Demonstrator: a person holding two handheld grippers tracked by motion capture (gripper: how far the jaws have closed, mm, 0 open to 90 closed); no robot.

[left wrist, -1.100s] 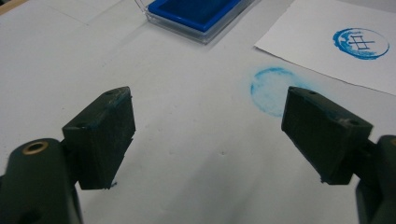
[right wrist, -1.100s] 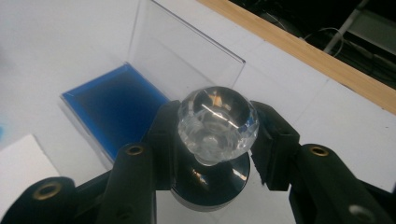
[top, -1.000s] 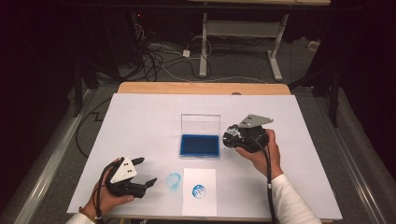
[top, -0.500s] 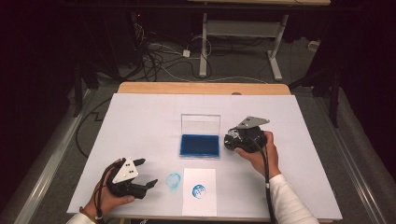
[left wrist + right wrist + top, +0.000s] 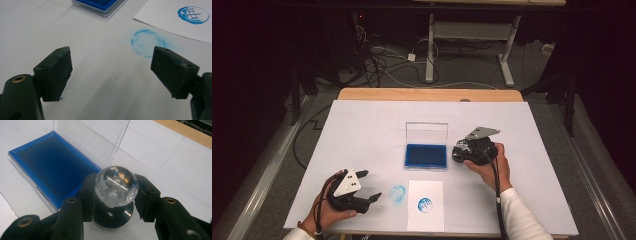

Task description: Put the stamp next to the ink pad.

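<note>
right now my right gripper (image 5: 115, 202) is clamped on the stamp (image 5: 115, 187), both pads pressing its sides. it has a clear faceted knob on top, round like cut glass, above a dark glossy round base. it sits upright just beside the ink pad (image 5: 53, 167), off that tray's blue edge, on the white table (image 5: 362, 130). the pad's clear lid (image 5: 426, 133) stands open behind it. my left gripper (image 5: 111, 72) rests low with its jaws wide apart and nothing between them, near a blue smudge (image 5: 147, 43) and the paper (image 5: 425, 212) with its round blue print (image 5: 425, 204).
</note>
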